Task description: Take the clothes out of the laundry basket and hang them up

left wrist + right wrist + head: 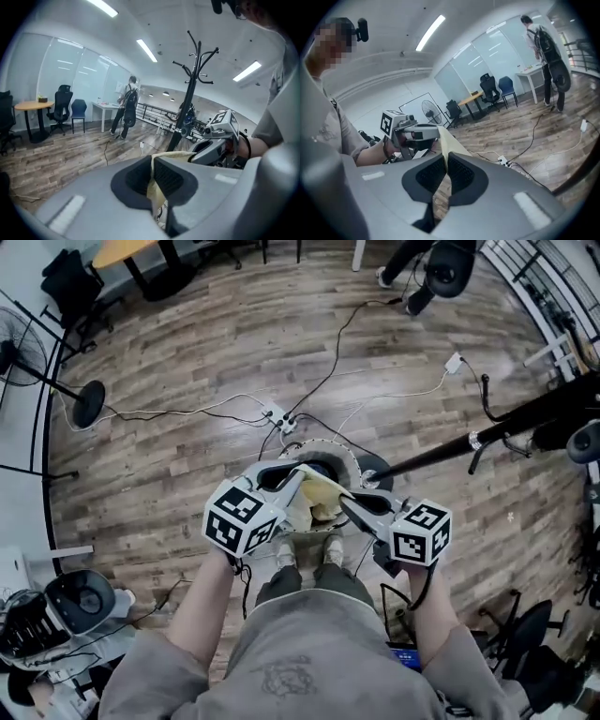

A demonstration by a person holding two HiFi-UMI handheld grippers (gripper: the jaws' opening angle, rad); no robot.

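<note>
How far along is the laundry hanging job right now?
Done: one pale yellow garment looks out of the laundry basket. In hand: left gripper and right gripper are both shut on it, holding it above the basket. Left: hanging it on the coat stand, whose top hooks look bare. Whether more clothes remain in the basket is hidden.

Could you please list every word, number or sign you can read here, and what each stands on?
No text is readable in any view.
Left marker cube on the left gripper: square patterns only, no letters.
Right marker cube on the right gripper: the same.
Print on the grey shirt: too blurred to read.
Pale yellow garment: no label visible.
</note>
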